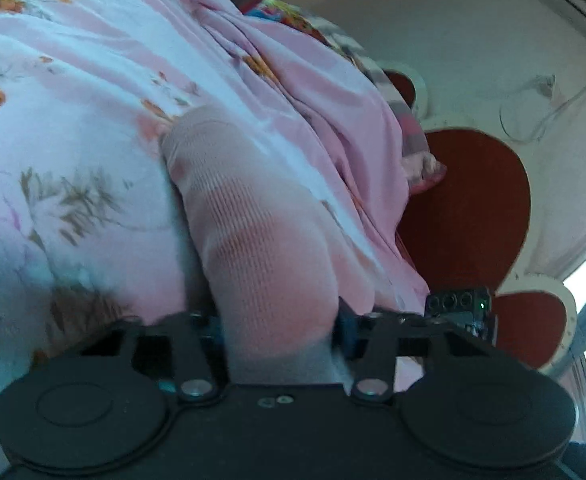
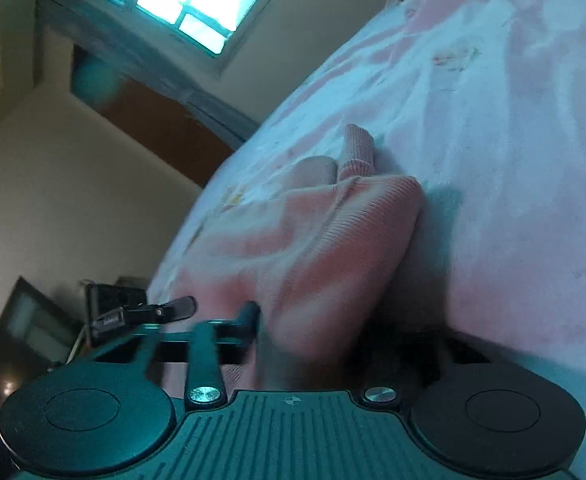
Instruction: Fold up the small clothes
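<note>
**Sock, pink ribbed knit — held at both ends on the bed**

Sock (image 1: 253,232): pale pink, ribbed, stretched forward from your left gripper (image 1: 279,332) across the floral bedsheet (image 1: 73,100). Its near end sits between the left jaws, which are partly closed and pinch the fabric from both sides.

Right wrist view: the same pink knit (image 2: 325,248) bunches up in front of your right gripper (image 2: 313,336). The left-hand finger (image 2: 249,316) presses against the cloth; the other finger is hidden behind the folds. The jaws are narrow and appear clamped on the fabric. A cuff (image 2: 357,148) pokes up beyond the bunch, lying on the sheet.

Surroundings, left view: crumpled pink cloth (image 1: 313,92) lies just beside the sock, toward the bed's edge; a red headboard with white trim (image 1: 473,208) stands past it; a cream wall (image 1: 473,40) behind.

Surroundings, right view: a window (image 2: 197,4), a brown door (image 2: 165,136), and a dark screen (image 2: 33,328) low at the left.

Both views are blurred.
</note>
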### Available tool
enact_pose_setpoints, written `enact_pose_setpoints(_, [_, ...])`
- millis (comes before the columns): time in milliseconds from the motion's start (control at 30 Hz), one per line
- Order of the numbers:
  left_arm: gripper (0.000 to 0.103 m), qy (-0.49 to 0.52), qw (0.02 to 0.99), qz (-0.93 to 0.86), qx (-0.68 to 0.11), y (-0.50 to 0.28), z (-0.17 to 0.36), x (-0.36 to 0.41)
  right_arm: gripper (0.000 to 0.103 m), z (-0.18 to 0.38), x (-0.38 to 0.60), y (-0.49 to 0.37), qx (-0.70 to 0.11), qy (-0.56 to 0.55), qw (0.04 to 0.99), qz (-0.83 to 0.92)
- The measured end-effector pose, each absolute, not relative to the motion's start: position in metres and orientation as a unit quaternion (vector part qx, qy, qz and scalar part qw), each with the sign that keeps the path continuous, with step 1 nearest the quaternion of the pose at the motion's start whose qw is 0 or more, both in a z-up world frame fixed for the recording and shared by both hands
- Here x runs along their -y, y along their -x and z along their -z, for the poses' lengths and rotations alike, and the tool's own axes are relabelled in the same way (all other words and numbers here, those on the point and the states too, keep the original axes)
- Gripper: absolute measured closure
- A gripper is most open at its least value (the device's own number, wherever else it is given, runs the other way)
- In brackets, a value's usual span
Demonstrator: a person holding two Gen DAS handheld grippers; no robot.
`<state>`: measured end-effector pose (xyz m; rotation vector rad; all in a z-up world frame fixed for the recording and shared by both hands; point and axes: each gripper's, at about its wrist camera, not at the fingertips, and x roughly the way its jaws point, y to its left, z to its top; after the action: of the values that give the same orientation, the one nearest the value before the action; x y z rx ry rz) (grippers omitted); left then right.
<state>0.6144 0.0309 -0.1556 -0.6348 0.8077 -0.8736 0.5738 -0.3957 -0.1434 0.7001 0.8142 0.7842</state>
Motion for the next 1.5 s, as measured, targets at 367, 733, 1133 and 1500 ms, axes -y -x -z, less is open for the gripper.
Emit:
enact_pose_setpoints(367, [0.067,0.187,0.869,0.411,-0.204,-0.469,0.031,-0.052,0.082,0.012,0.367,-0.440,-0.221,-0.168,0.880,-0.385])
enact_pose_setpoints(733, [0.067,0.086,0.891,0.433,-0.110,-0.282,-0.084,-0.102,0.082,-0.098,0.325,-0.261,-0.105,-0.100,0.868,-0.475])
enact_pose_setpoints(1133, [0.066,0.168,0.889,0.352,-0.240,-0.449,0.029,-0.135,0.082,0.001,0.257,-0.452,-0.258,-0.208,0.837,-0.436])
enact_pose_setpoints(1500, [0.041,0.268,0.840,0.314,-0.352,-0.502,0.120,-0.175,0.042,0.119,0.285,-0.543,-0.394,-0.335,0.788,-0.335])
